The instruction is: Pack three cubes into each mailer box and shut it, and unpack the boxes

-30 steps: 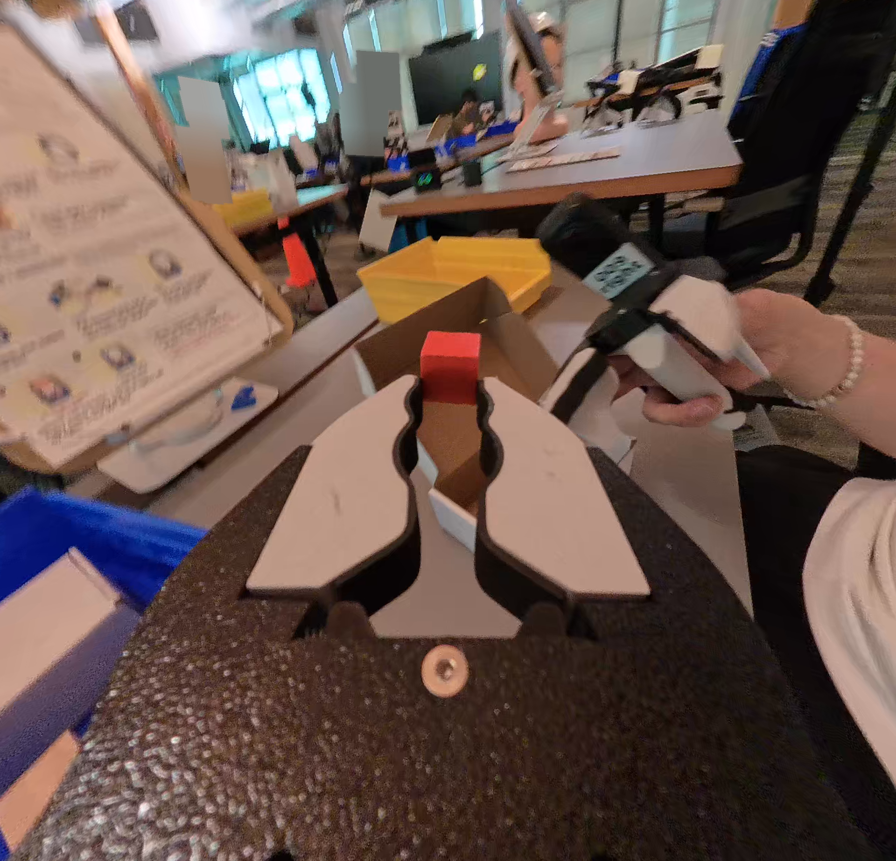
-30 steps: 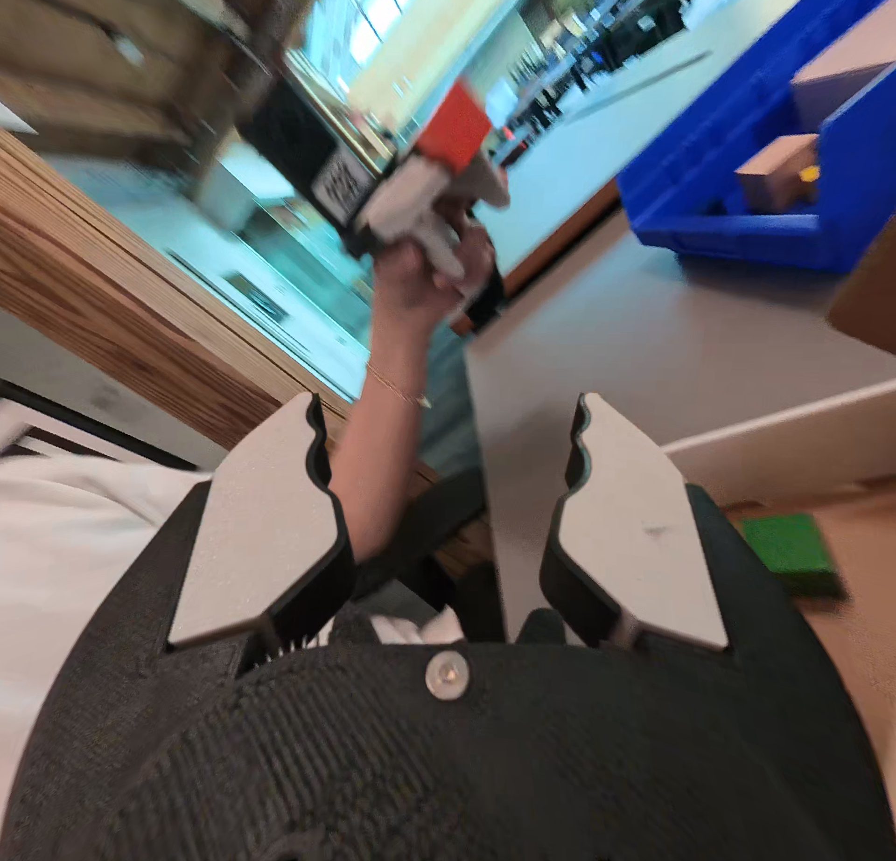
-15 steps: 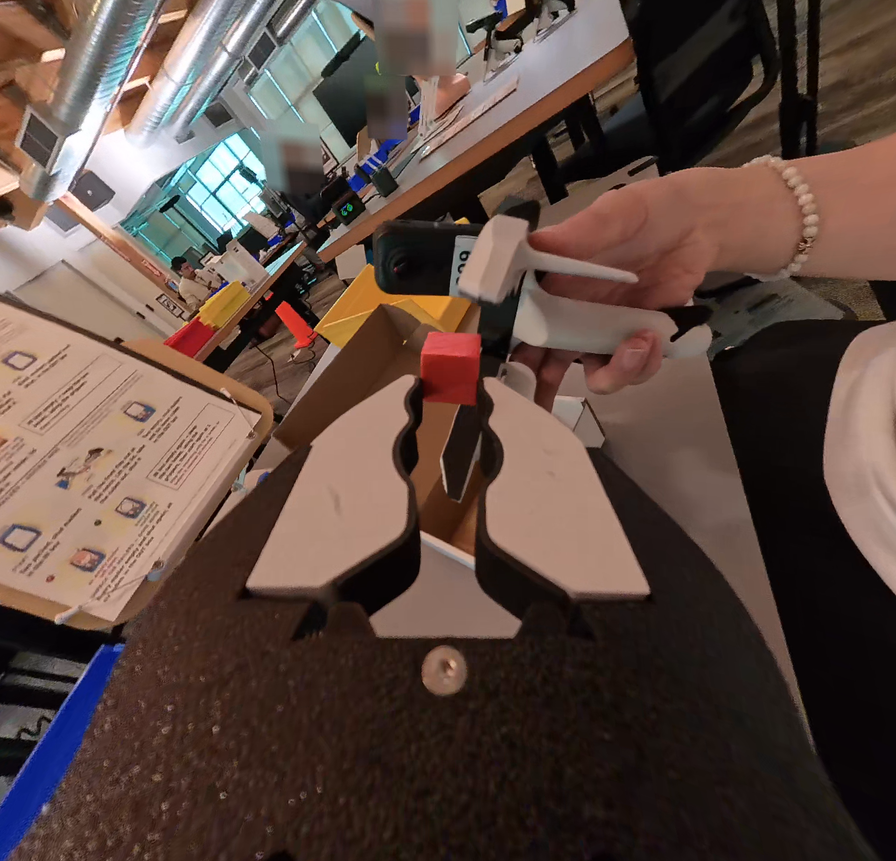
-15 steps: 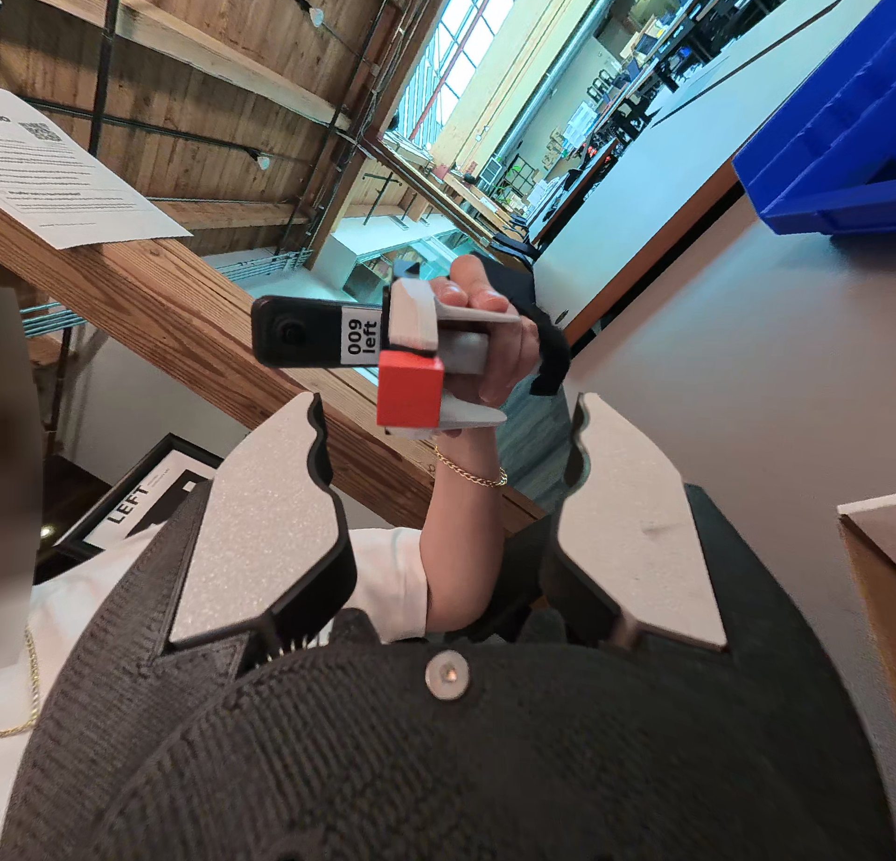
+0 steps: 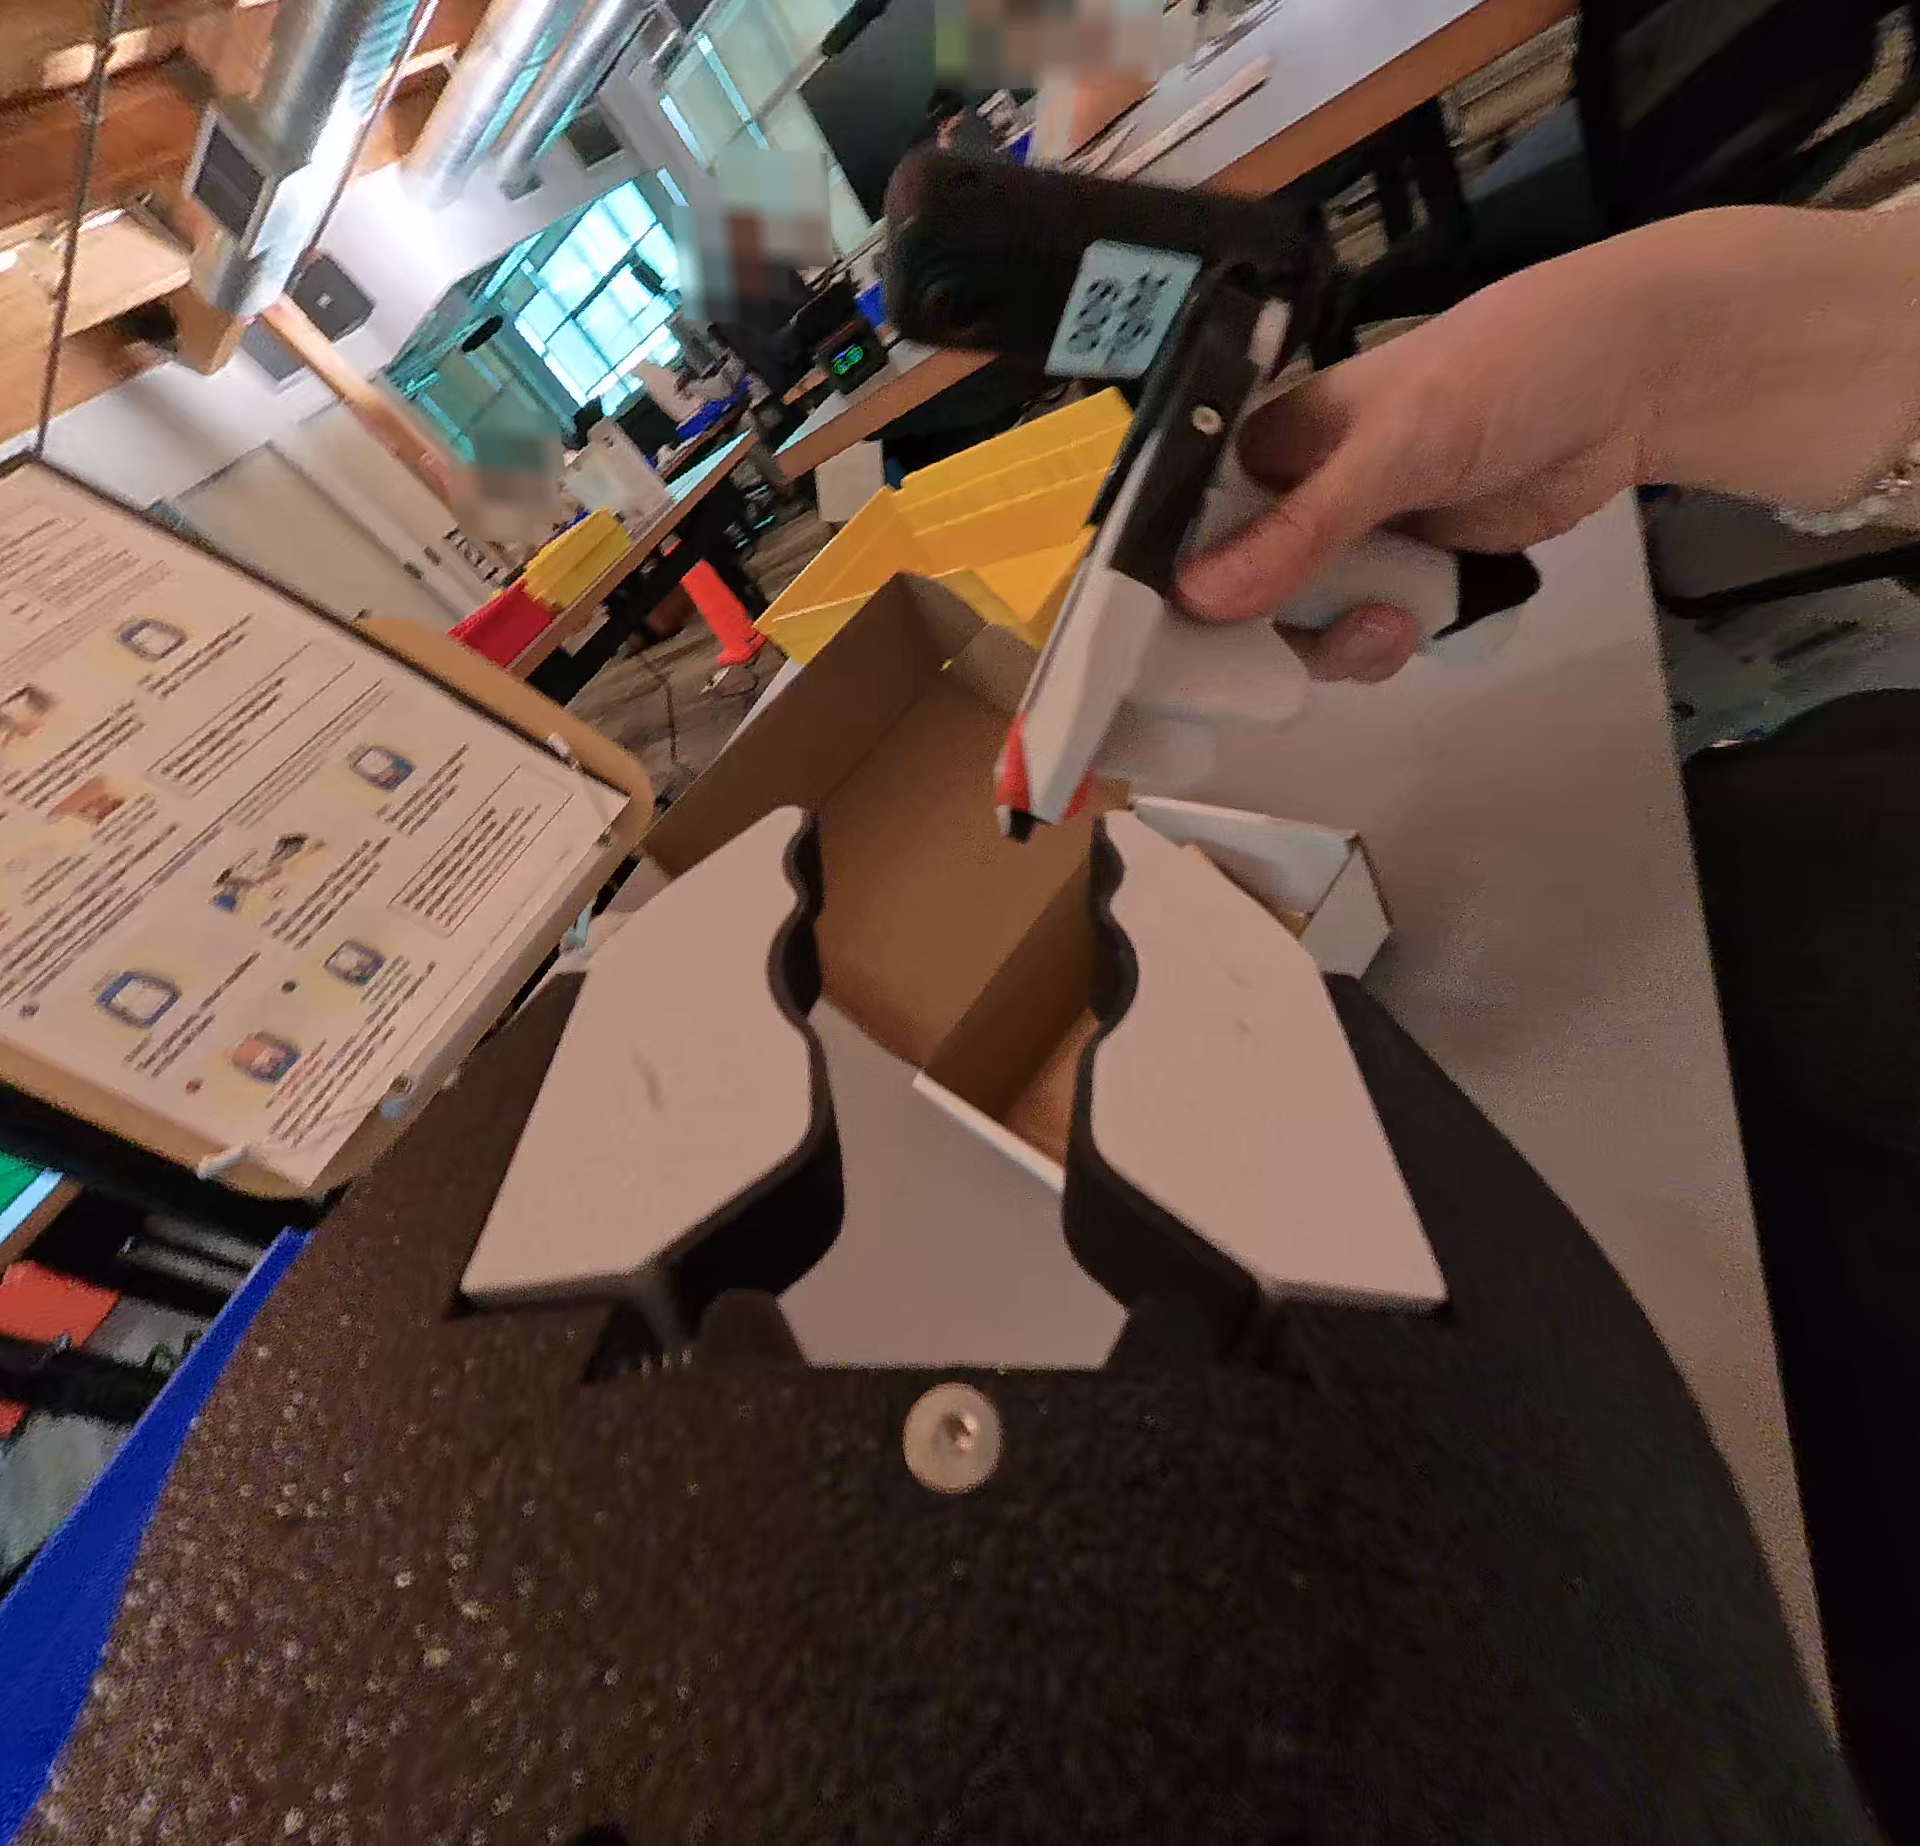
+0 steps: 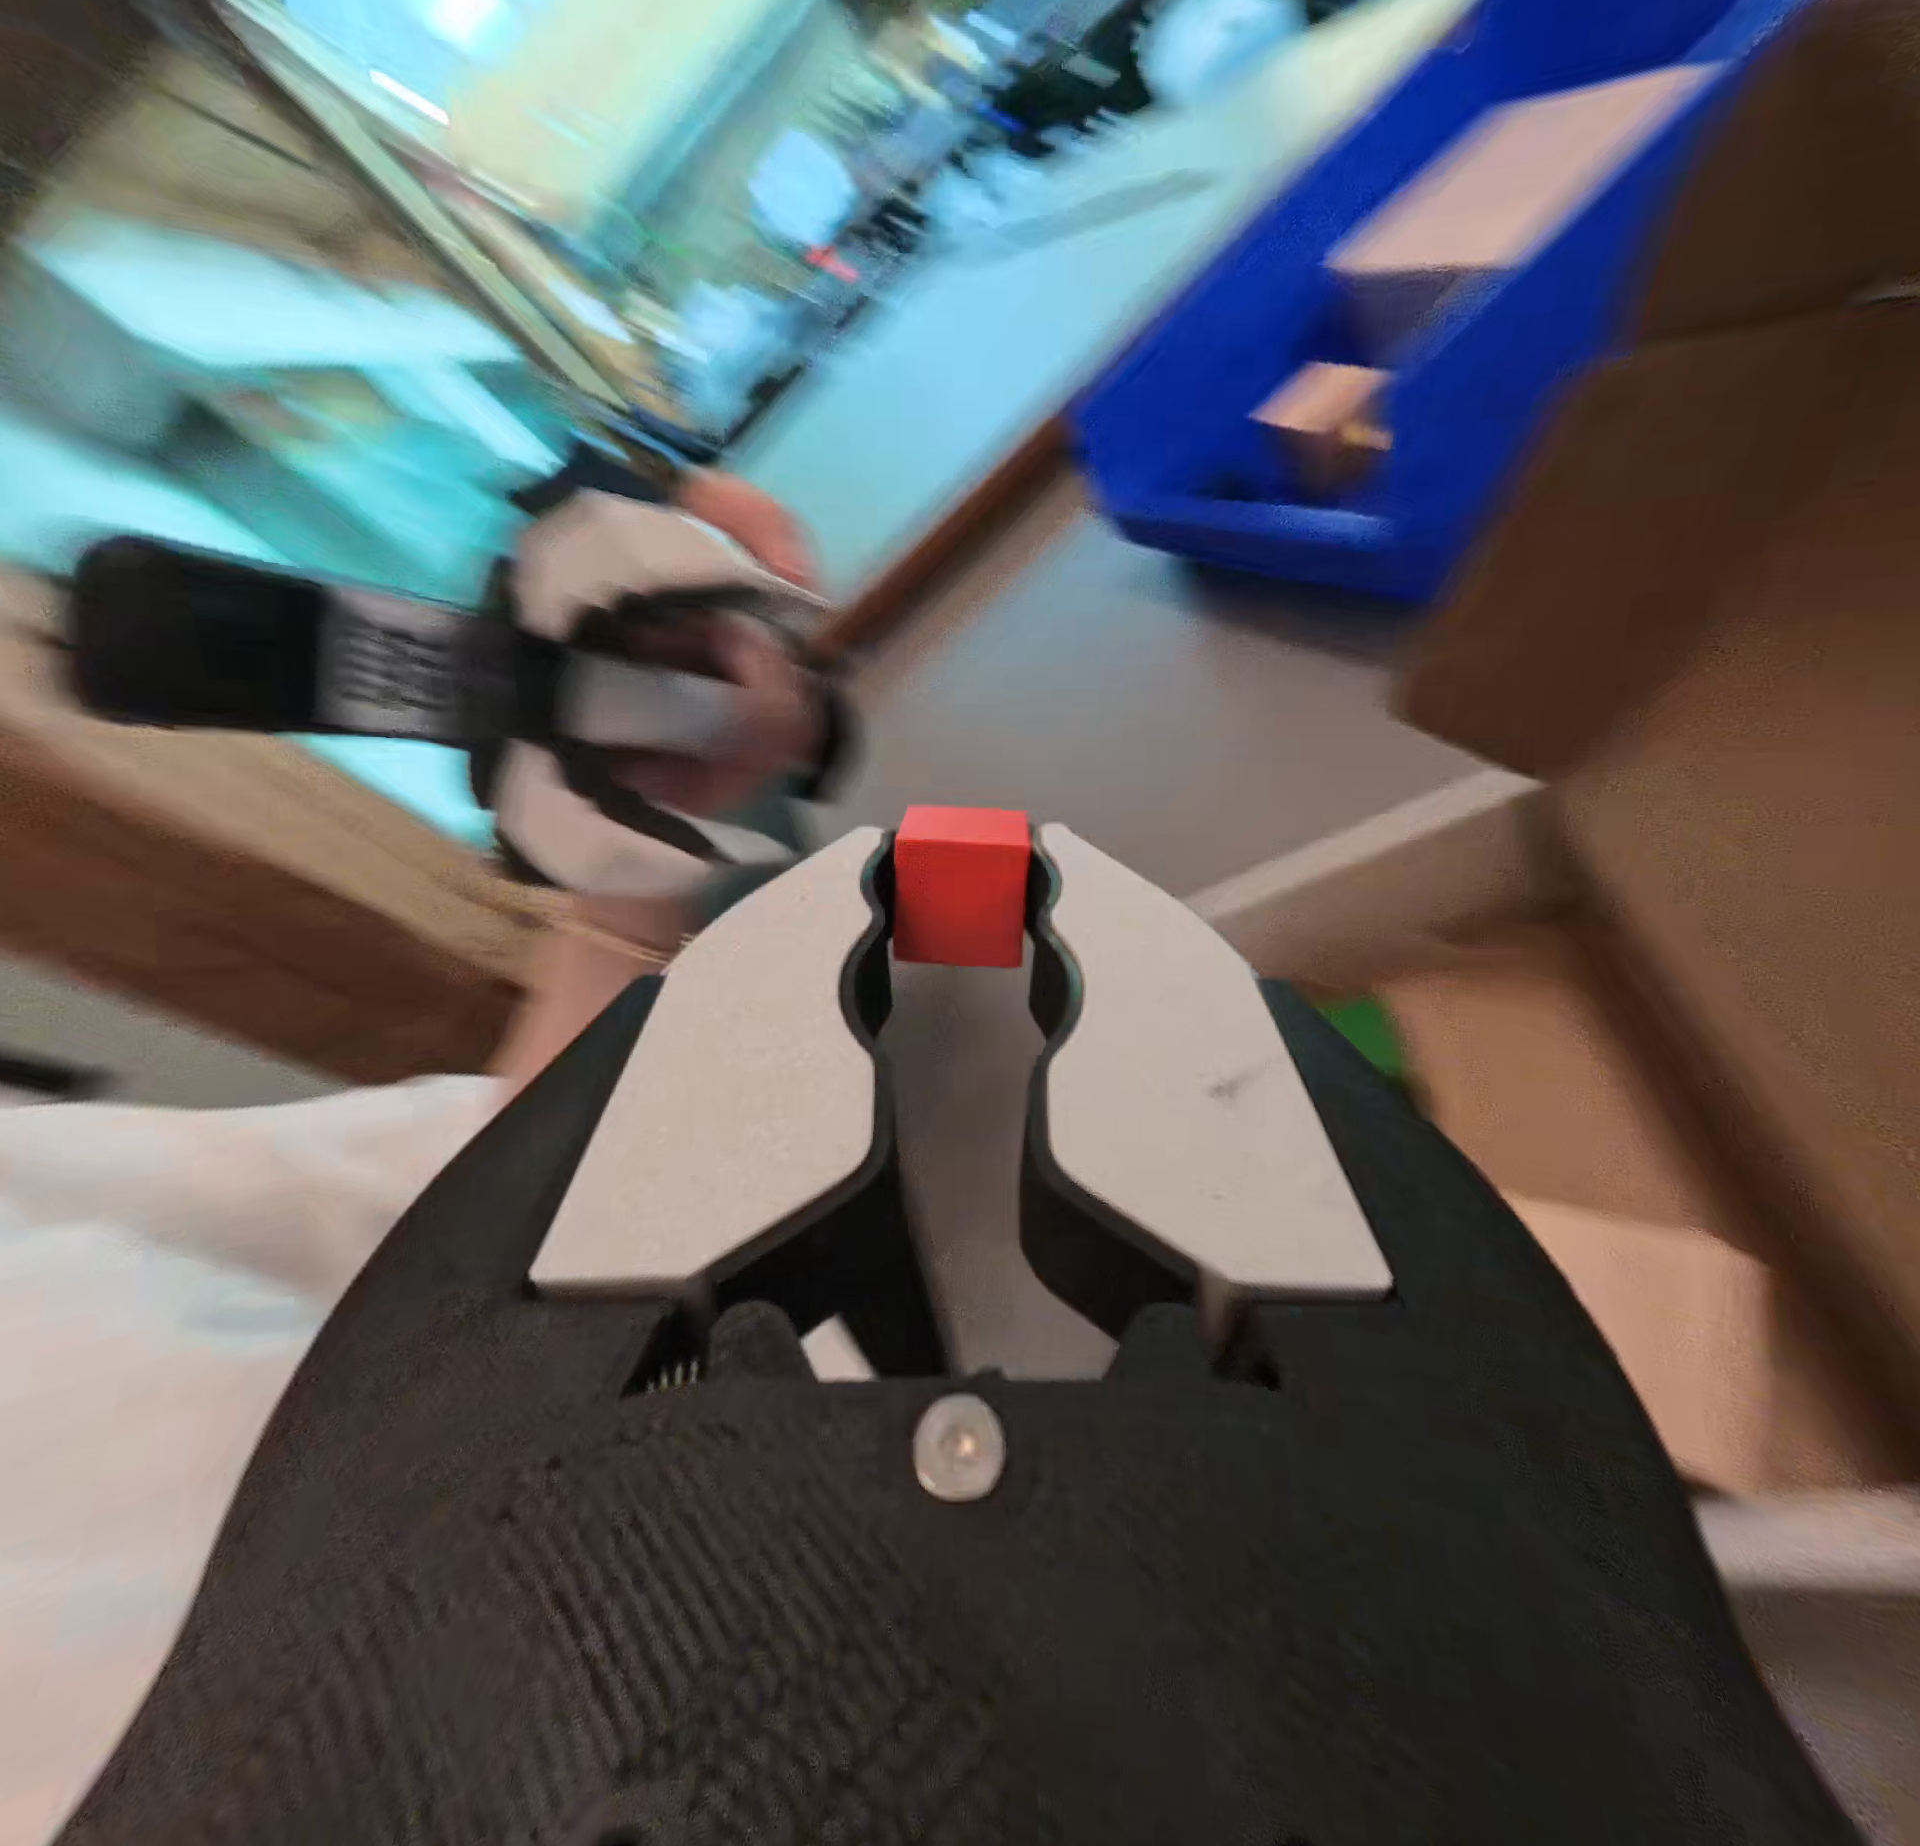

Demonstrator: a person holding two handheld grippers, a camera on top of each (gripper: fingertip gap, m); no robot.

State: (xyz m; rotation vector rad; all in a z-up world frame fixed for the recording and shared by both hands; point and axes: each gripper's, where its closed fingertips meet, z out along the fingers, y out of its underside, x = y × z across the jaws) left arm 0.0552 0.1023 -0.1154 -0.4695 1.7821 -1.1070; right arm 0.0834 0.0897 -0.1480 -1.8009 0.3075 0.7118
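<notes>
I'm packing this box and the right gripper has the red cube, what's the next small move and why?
Probably lower the right gripper into the open mailer box and release. It is shut on the red cube, hanging just above the box's empty brown floor, and the left gripper is open.

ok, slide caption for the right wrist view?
Right gripper pinching a small red cube beside an open brown cardboard mailer box.

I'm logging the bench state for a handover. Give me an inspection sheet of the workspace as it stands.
Surface: grey table, mostly bare near the box.
Job's things: open mailer box, inside brown; red cube in the right hand-held gripper; something green beside the box, blurred.
Clutter: yellow bin; blue bin holding cardboard boxes; instruction board.
Grippers: left hand-held gripper open, empty; right shut on the cube.
Cables: nothing seen.
Surroundings: workshop with other tables, blurred.
</notes>
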